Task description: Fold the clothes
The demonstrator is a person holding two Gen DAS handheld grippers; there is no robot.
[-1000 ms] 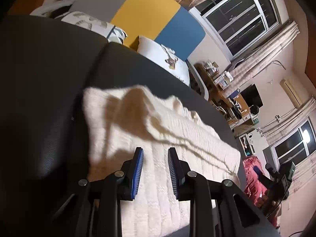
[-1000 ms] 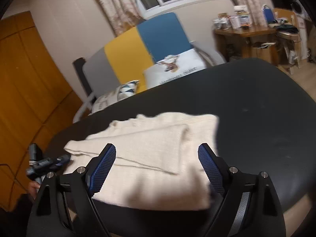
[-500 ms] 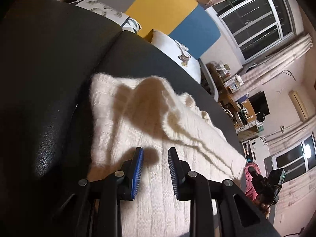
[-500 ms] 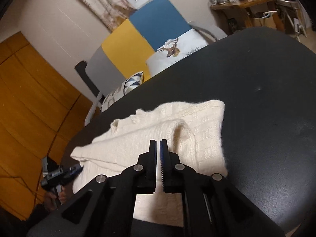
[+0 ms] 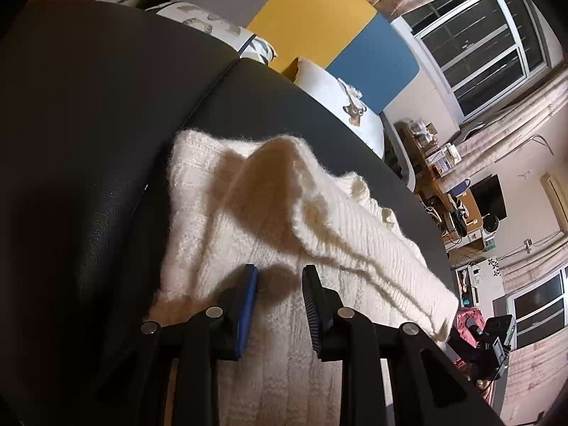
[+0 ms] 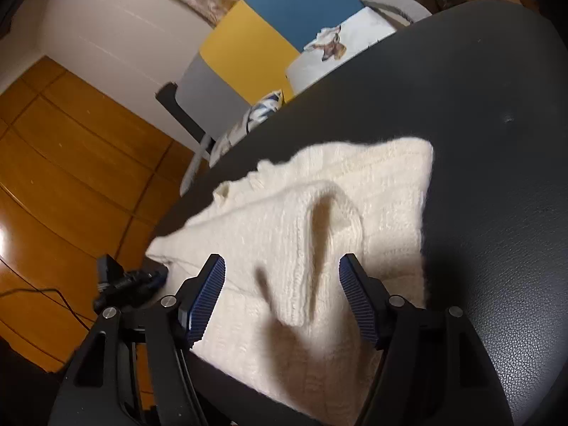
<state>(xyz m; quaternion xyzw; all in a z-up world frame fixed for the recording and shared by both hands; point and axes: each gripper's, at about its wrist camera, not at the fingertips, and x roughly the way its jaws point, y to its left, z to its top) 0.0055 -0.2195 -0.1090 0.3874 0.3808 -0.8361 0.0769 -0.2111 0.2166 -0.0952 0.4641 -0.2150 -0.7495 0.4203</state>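
Your left gripper [image 5: 279,285] and right gripper [image 6: 282,284] both hover with fingers released over the rumpled sweater [image 6: 355,191] on the counter [image 6: 497,142].

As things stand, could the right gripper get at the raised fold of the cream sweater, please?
Probably yes. The right gripper is open, and the raised fold of the cream knit sweater stands just ahead between its jaws, with nothing in between. The left gripper is off to the side.

— What is the sweater [image 6: 355,191] made of?
— Cream knit wool, ribbed and fuzzy. The table [image 6: 497,213] under it looks like black leather, grained with a soft sheen.
— And the finger pads [image 6: 209,298]?
— Blue ridged rubber on matt black plastic, with metal rivets.
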